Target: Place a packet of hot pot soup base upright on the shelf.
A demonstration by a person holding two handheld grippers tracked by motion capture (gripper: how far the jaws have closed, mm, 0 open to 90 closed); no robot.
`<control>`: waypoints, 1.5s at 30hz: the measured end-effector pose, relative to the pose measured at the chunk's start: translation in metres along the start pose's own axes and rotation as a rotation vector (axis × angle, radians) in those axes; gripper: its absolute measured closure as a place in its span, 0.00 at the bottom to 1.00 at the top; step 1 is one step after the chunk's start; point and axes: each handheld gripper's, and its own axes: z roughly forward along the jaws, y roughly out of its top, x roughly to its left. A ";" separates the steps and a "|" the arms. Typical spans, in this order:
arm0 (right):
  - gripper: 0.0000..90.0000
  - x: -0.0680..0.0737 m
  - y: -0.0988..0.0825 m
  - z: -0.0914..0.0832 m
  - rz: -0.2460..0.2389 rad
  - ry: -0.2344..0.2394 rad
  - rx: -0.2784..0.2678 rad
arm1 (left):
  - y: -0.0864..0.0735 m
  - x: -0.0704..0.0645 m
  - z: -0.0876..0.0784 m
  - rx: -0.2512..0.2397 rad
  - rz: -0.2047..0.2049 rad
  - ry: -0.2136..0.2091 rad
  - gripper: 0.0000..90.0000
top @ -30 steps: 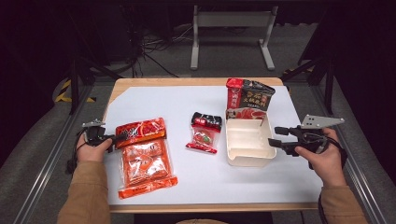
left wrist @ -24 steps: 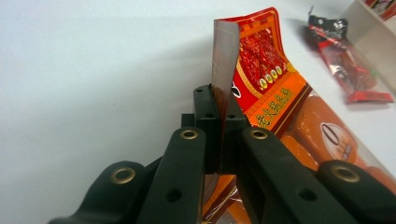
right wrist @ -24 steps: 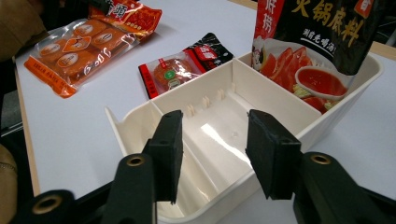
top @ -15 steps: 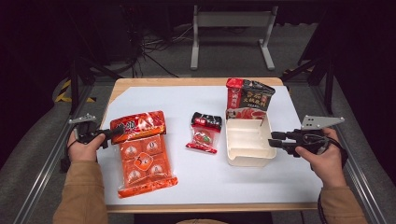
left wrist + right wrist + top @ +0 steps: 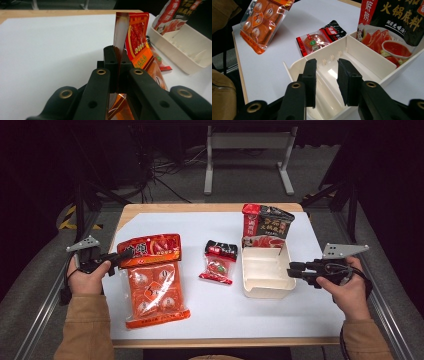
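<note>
An orange pack (image 5: 152, 280) hangs by its top edge from the left tool (image 5: 116, 258), whose jaws are pinched flat on the red header near the tabletop's (image 5: 200, 227) left edge; the pack's bottom seems to rest on the white surface toward the front-left corner, though the high view leaves that contact uncertain. In the left tool's own view (image 5: 117, 65) the film (image 5: 130, 37) stands on edge between the pressed pads. At the right edge, the right tool (image 5: 291, 270) sits at the rim of a white tray (image 5: 265, 272), its jaws having just been closing; in the right tool's view (image 5: 325, 82) a gap remains between the pads, which straddle the tray's near wall (image 5: 297, 66) without visibly pressing it. A small red sachet (image 5: 218, 262) lies mid-tabletop between pack and tray, and a dark packet (image 5: 267, 222) stands in the tray's far compartment. The risks: the slick header could slide from a thin pinch as the pack's weight comes free, and a swinging pack could sweep the sachet or catch the tray rim, tipping it if the right tool has not clamped.
</note>
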 end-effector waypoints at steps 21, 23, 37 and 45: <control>0.77 0.011 0.009 -0.002 -0.025 0.013 -0.009 | 0.034 -0.064 -0.021 -0.154 0.169 -0.152 1.00; 0.77 0.012 0.010 -0.003 -0.025 0.015 -0.014 | 0.037 -0.071 -0.023 -0.162 0.193 -0.161 1.00; 0.76 0.015 0.013 0.002 -0.023 0.064 -0.026 | 0.046 -0.095 -0.022 -0.224 0.238 -0.304 1.00; 0.70 0.022 0.024 0.016 -0.046 0.100 -0.031 | 0.054 -0.110 -0.017 -0.220 0.264 -0.354 1.00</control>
